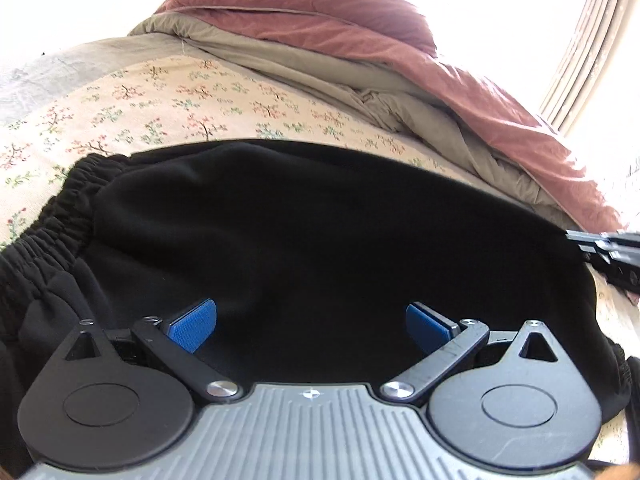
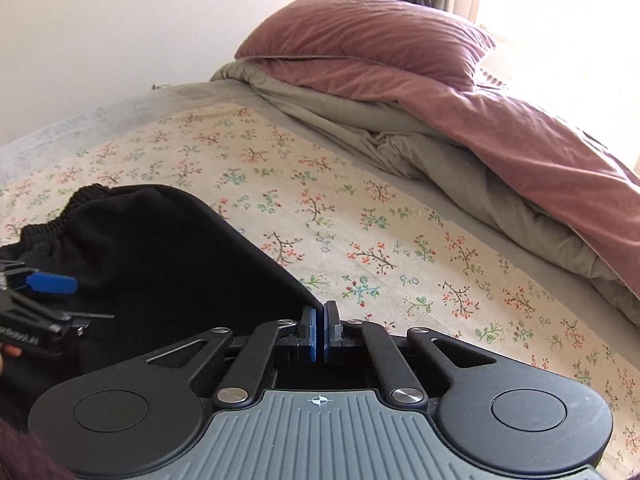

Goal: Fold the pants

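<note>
Black pants [image 1: 304, 232] with a gathered elastic waistband [image 1: 44, 232] lie on a floral bed sheet [image 1: 168, 104]. My left gripper [image 1: 311, 326] is open, its blue pads [image 1: 192, 328] spread wide just above the black cloth, holding nothing. My right gripper [image 2: 319, 334] is shut on the pants' edge [image 2: 308, 300], pinching the corner of the fabric between its blue pads. The pants [image 2: 160, 256] spread to the left in the right wrist view, where the left gripper [image 2: 52, 284] shows at the far left. The right gripper [image 1: 612, 256] shows at the right edge of the left wrist view.
A dusty pink pillow [image 2: 360, 36] and a pink and grey-green duvet [image 2: 520, 152] are bunched along the far right of the bed. A white wall [image 2: 100, 20] is behind, and a bright window [image 1: 592, 40] is at the right. The floral sheet [image 2: 400, 248] stretches right of the pants.
</note>
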`<state>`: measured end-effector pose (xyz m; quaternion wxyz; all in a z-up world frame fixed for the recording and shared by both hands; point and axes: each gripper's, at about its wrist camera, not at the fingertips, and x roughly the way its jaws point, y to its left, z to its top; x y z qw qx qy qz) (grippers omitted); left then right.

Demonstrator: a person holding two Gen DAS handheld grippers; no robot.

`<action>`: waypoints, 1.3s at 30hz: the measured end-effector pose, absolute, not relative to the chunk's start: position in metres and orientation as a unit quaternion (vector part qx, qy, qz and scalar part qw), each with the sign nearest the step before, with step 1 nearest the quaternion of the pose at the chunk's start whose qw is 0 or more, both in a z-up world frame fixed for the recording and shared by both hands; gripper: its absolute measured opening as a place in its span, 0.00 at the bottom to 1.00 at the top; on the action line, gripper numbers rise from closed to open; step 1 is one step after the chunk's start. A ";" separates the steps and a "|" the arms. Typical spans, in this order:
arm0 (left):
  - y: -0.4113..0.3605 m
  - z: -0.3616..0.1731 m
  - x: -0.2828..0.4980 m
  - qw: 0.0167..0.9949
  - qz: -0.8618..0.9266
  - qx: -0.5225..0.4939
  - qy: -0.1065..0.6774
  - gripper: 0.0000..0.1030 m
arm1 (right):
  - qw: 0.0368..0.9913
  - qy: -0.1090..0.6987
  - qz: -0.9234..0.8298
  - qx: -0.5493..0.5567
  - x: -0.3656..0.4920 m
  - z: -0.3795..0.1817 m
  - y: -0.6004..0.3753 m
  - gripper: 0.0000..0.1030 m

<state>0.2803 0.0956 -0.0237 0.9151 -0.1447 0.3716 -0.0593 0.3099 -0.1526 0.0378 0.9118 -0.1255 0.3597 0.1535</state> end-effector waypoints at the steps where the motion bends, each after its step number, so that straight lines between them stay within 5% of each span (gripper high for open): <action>1: 0.102 -0.020 0.278 0.917 -0.056 -0.156 0.363 1.00 | 0.913 0.352 0.161 -0.128 0.295 0.045 -0.147 0.03; 10: 0.154 -0.008 0.268 0.909 -0.038 -0.266 0.319 1.00 | 0.900 0.342 0.220 -0.154 0.183 0.037 -0.100 0.02; 23: 0.088 -0.025 0.292 0.938 0.013 -0.119 0.325 1.00 | 0.879 0.403 0.199 -0.160 0.148 -0.055 -0.075 0.02; 25: 0.080 -0.033 0.297 0.936 0.033 -0.096 0.336 0.92 | 0.882 0.405 0.194 -0.143 0.149 -0.052 -0.079 0.06; 28: 0.075 -0.045 0.302 0.926 0.050 -0.092 0.362 0.64 | 0.887 0.404 0.189 -0.117 0.148 -0.046 -0.085 0.13; 30: 0.077 -0.044 0.299 0.926 0.059 -0.091 0.361 0.45 | 0.892 0.400 0.185 -0.103 0.144 -0.036 -0.094 0.28; 32: 0.079 -0.040 0.295 0.930 0.060 -0.089 0.353 0.34 | 0.904 0.388 0.163 -0.076 0.134 -0.022 -0.113 0.60; 33: 0.081 -0.038 0.291 0.931 0.058 -0.091 0.349 0.30 | 0.909 0.386 0.147 -0.064 0.134 -0.015 -0.123 0.65; 39: 0.095 -0.031 0.279 0.927 0.036 -0.135 0.348 0.22 | 0.918 0.398 -0.002 -0.005 0.163 0.006 -0.201 0.66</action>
